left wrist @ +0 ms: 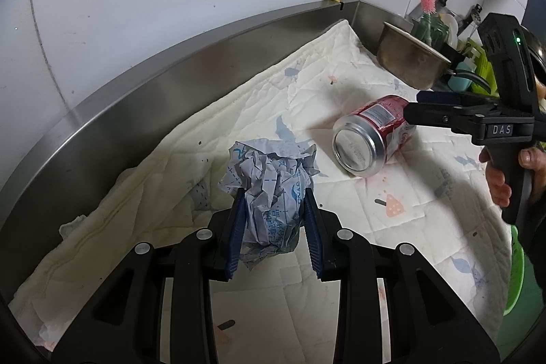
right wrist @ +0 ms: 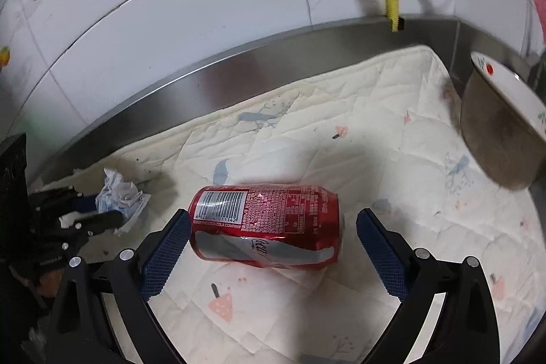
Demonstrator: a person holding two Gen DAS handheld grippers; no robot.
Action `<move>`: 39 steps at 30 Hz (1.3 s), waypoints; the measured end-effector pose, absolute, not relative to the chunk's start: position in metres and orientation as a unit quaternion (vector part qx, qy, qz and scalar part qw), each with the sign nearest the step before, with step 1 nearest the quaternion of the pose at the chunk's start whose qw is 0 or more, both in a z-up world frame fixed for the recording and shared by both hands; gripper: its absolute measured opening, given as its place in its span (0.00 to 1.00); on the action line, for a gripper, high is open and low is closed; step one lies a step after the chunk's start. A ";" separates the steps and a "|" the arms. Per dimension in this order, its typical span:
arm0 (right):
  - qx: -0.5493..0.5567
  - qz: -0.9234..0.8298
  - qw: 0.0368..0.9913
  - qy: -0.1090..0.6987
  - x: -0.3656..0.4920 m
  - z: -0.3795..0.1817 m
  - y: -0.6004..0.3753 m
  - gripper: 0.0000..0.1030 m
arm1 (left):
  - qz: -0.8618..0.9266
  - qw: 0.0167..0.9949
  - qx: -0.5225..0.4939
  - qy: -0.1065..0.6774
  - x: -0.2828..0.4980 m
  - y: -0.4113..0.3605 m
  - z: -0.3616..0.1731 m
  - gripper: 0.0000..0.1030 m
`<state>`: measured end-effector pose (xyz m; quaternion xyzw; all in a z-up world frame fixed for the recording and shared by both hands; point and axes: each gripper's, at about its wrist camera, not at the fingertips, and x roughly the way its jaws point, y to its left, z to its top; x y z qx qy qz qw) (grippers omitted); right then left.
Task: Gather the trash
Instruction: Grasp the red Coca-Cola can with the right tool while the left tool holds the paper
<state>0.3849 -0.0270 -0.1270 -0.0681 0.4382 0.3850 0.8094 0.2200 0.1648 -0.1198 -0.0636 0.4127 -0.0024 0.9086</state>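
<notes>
A slip is the first risk here: the dented red aluminium cola can [right wrist: 266, 226] lies on its side on the cream quilted cloth [right wrist: 392, 132], and if only 1 pad meets it, the round wall could be rolled away across the padding. A lengthwise squeeze could also buckle the thin metal further and let it pop out. The right gripper [right wrist: 271, 249] is seen spread wide, its 2 blue ribbed pads [right wrist: 380, 253] standing off either end of the can, nothing pinched yet. Whether the left pad is already brushing the can's end cannot be told.

Over on the other side, the crumpled white-and-blue printed paper wrapper [left wrist: 269, 197] is pinched firmly between the fingers of the left gripper [left wrist: 274, 234], which are pressed in on it. A loose wad like this could be shed in flakes or slid out if the grip is eased, judging by its springy folds.

A worn metal pot with a flowered inner rim [right wrist: 501, 128] sits near the can at the right edge of the cloth, against the steel backsplash [left wrist: 143, 84]; a wide swing could be knocked into it.
</notes>
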 end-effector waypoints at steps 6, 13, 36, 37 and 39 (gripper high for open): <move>-0.114 0.388 0.799 0.445 0.384 -0.127 -0.024 0.91 | -0.003 0.909 -0.065 0.411 0.218 0.166 -0.118 0.31; -0.069 0.386 0.797 0.459 0.385 -0.140 -0.034 0.91 | -0.009 0.910 -0.064 0.409 0.223 0.163 -0.115 0.31; -0.124 0.458 0.762 0.441 0.306 -0.129 -0.020 0.91 | 0.002 0.910 -0.073 0.408 0.214 0.169 -0.113 0.31; -0.130 0.458 0.760 0.442 0.310 -0.127 -0.020 0.91 | 0.002 0.910 -0.073 0.408 0.213 0.169 -0.113 0.31; -0.144 0.453 0.763 0.438 0.316 -0.122 -0.018 0.91 | 0.002 0.910 -0.076 0.407 0.212 0.171 -0.113 0.31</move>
